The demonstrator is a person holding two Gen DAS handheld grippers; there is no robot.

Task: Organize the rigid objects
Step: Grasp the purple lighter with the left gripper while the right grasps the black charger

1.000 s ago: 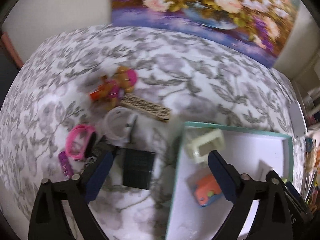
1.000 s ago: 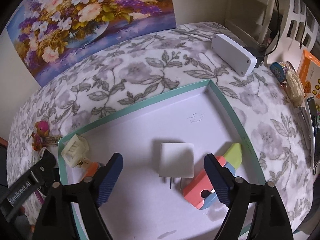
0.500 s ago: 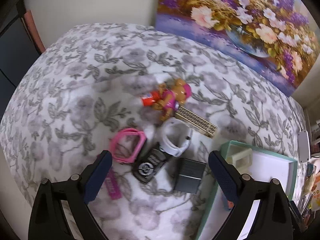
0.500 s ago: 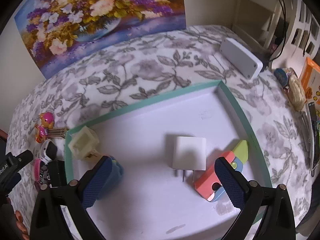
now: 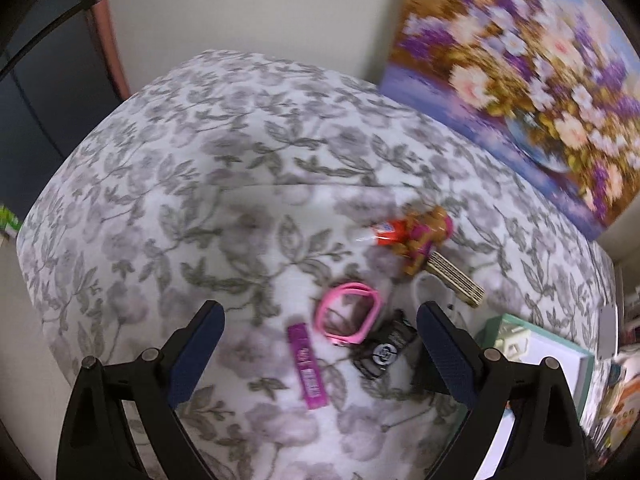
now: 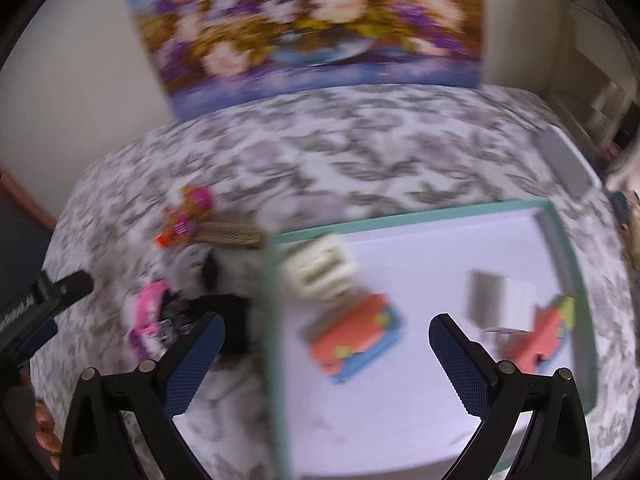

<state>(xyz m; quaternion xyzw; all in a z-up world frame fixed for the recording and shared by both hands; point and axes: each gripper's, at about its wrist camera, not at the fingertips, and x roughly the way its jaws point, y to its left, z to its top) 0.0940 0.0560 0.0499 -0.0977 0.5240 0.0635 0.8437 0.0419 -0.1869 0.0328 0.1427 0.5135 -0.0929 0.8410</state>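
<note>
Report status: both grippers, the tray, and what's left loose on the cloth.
Left gripper open, empty, over pink bracelet and purple tube. Right gripper open, empty, over tray edge. Four items in tray. Nothing blocking.

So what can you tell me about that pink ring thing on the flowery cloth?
The pink band is a loop of smooth, rubbery-looking material, more a rounded square than a circle, with what seems a double rim. It lies flat on the flowered cloth, hollow middle showing the fabric. A purple tube lies close beside it; a black round-faced gadget sits against its other edge. It lies beyond the left claw, which is not touching it.
</note>
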